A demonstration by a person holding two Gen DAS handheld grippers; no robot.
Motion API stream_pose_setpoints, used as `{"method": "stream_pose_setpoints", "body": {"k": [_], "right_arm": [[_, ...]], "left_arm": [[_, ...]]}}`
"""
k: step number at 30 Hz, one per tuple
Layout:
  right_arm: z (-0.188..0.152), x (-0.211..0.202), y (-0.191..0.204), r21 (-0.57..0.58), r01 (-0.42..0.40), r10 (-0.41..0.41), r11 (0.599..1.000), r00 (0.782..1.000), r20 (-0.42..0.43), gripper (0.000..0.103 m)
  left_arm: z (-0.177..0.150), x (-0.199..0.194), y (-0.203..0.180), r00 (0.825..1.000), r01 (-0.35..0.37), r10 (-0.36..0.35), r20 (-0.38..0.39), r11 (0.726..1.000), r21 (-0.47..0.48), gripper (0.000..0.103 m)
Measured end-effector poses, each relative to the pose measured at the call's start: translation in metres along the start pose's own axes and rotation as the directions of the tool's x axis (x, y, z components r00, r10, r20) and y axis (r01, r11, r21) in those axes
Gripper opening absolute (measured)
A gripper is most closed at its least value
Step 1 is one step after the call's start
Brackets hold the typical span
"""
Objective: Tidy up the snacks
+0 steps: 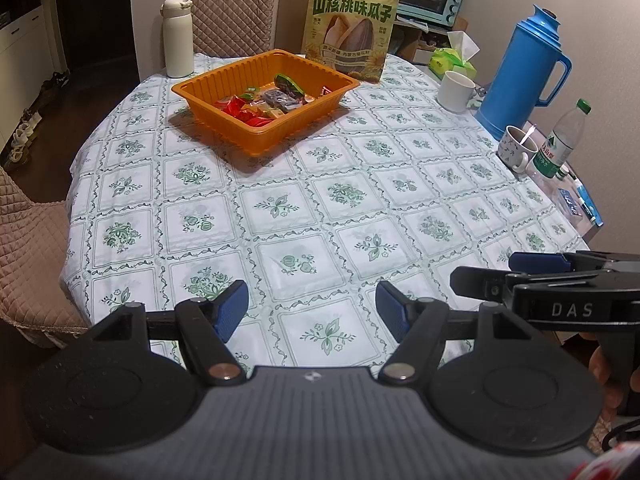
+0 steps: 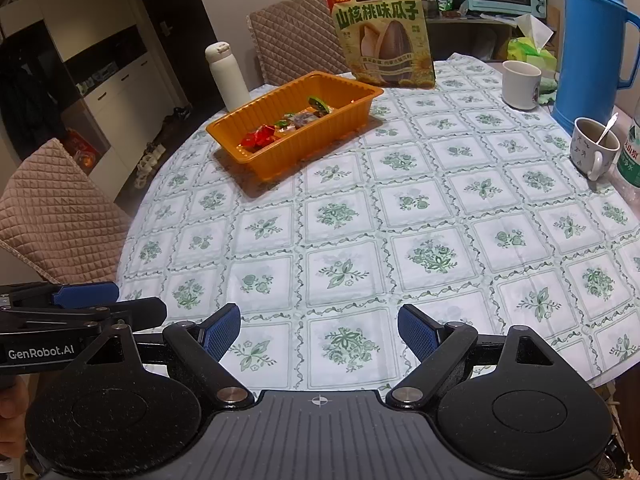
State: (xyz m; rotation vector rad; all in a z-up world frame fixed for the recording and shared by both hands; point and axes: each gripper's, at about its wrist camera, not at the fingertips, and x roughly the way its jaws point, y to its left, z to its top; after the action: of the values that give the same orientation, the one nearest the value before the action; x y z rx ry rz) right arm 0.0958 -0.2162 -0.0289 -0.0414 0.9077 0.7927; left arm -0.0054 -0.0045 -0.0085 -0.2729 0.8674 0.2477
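two grippers, both idle at the near edge of the table — left gripper (image 1: 312, 308) with its blue ribbed pads standing apart and nothing between them; right gripper (image 2: 319, 334) likewise spread and empty, hovering just beside it

one orange tray (image 1: 224, 120) — thin moulded plastic, ribbed walls, rolled rim, rectangular; sits well away from both grippers, on the far left part of the round table (image 1: 360, 208); its long axis runs diagonally, near-left corner to far-right corner. ahead and slightly left of the left gripper, further left of the right one; left hand judged the nearer, though only a little

assorted small snacks (image 1: 260, 106) inside the tray — crinkly foil and film wrappers, red, green, dark; individual kinds too small to tell

one large seed bag (image 1: 350, 28) — glossy printed pouch, upright just behind the tray's far corner; whether it touches the rim cannot be told. likely the remaining item to sort

tablecloth (image 1: 280, 240): smooth, white with green floral squares, no loose snacks seen on it

also present: white flask (image 1: 177, 38), blue thermos jug (image 1: 520, 68), white mug (image 1: 455, 90)
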Motion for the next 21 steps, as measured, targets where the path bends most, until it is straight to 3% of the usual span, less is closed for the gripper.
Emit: {"method": "stream_pose_setpoints", "body": {"k": [21], "right_arm": [[0.0045,0.0037,-0.0064,0.001,-0.005,0.005,1.000,1.000,-0.004,0.086]], "left_arm": [[0.0054,0.0034,-0.0057,1.000,0.000,0.000,0.004,1.000,-0.001,0.068]]}}
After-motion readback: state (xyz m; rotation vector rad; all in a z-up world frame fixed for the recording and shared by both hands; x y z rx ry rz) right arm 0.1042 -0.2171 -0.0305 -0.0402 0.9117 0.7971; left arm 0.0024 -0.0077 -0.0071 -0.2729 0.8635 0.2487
